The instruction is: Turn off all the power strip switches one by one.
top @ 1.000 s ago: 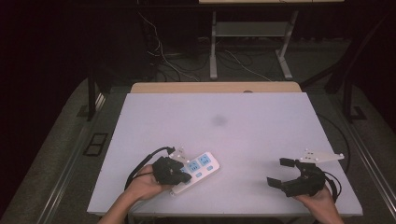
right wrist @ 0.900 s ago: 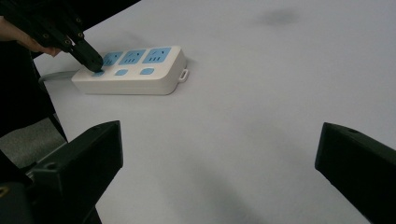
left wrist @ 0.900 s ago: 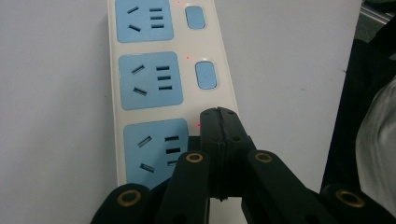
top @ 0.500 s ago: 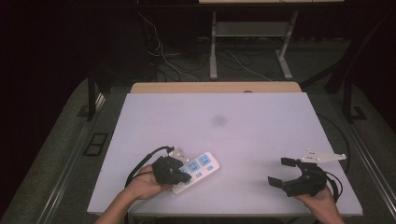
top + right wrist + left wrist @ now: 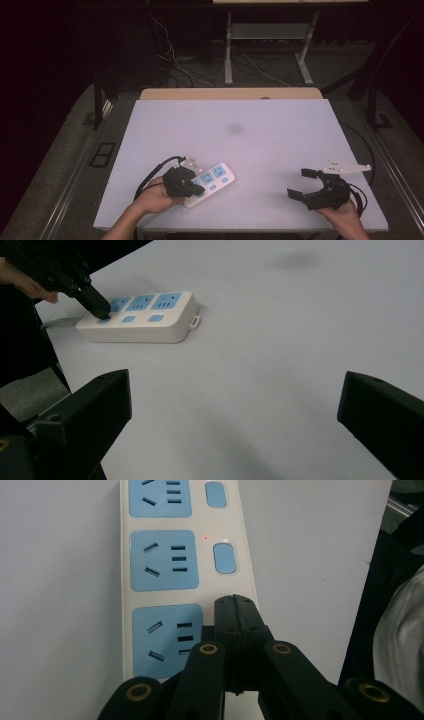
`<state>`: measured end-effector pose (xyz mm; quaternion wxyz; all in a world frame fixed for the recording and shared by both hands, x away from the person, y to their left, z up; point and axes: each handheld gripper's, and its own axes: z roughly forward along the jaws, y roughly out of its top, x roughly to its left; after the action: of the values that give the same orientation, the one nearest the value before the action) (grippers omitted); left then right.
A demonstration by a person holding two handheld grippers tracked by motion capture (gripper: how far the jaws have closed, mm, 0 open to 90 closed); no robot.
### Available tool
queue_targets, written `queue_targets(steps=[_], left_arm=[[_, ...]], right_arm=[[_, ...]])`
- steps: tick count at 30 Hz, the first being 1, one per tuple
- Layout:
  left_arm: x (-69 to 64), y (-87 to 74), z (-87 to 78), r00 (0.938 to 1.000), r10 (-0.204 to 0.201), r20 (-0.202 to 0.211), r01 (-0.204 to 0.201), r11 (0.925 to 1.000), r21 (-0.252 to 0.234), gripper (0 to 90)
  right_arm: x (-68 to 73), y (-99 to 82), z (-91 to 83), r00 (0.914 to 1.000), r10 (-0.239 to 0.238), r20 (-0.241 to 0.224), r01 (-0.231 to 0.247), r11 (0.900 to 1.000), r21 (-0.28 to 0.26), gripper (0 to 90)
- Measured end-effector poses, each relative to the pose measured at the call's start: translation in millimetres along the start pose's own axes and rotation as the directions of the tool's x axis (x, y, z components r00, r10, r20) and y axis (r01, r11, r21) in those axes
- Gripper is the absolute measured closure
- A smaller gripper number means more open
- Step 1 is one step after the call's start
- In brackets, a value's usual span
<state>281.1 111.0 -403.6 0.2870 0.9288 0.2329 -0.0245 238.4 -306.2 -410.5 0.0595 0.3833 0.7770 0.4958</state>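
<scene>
White tabletop [image 5: 260, 150] from above — the power strip [image 5: 214, 181] lies near its front left edge, under the closed left gripper [image 5: 196, 190]. Left gripper view: tips pressed together on the nearest switch [image 5: 216, 611]. Right gripper view: right gripper [image 5: 235, 405] wide open, empty, well apart.

You will find no readable text, label, brand or number on the power strip [image 5: 185, 555]: its white housing carries plain blue sockets, blank blue switches and 1 small red indicator dot beside a switch.
</scene>
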Motion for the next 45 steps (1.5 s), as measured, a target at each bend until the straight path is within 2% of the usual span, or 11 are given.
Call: queue_targets(steps=[7, 15, 17, 18, 20, 26, 37, 45], left_arm=[[0.1, -3.6, -0.2, 0.9999, -0.012, 0.001, 0.012, 0.9996, -0.027, 89.9], [-1.2, -3.6, -0.8, 1.0000, -0.001, -0.009, 0.001, 0.9996, -0.029, 89.9], [-0.8, -2.7, -4.9, 0.9999, -0.010, -0.008, 0.010, 0.9988, -0.048, 89.8], [-1.3, -2.6, -5.3, 0.9998, 0.001, -0.021, -0.001, 0.9993, -0.037, 89.8], [-1.7, -2.9, -5.5, 0.9998, 0.004, -0.018, -0.004, 0.9996, -0.029, 89.8], [-3.4, 1.5, -10.3, 0.9997, 0.019, -0.017, -0.019, 0.9984, -0.053, 89.8], [-6.5, 18.8, -25.2, 0.9984, 0.049, -0.028, -0.051, 0.9957, -0.078, 89.8], [-9.5, 33.4, -31.5, 0.9937, 0.096, -0.057, -0.101, 0.9918, -0.079, 89.7]], right_arm=[[-0.3, -0.2, 0.9, 1.0000, -0.004, 0.001, 0.004, 1.0000, 0.001, 0.6], [-0.7, -0.4, 0.7, 1.0000, -0.001, 0.001, 0.001, 1.0000, 0.001, 0.6], [-0.5, -0.3, 0.4, 1.0000, 0.000, 0.001, 0.000, 1.0000, 0.000, 0.7], [-0.5, -0.3, 0.3, 1.0000, 0.000, 0.001, 0.000, 1.0000, -0.001, 0.6], [-0.8, -0.3, 0.0, 1.0000, 0.002, 0.002, -0.002, 1.0000, -0.002, 0.6], [-1.6, -0.3, -0.6, 1.0000, 0.002, 0.003, -0.002, 1.0000, -0.004, 0.6], [-1.4, -0.3, -1.2, 1.0000, 0.004, 0.002, -0.004, 1.0000, -0.008, 0.6], [-1.6, -0.1, -1.3, 1.0000, 0.004, 0.003, -0.004, 1.0000, -0.008, 0.6]])
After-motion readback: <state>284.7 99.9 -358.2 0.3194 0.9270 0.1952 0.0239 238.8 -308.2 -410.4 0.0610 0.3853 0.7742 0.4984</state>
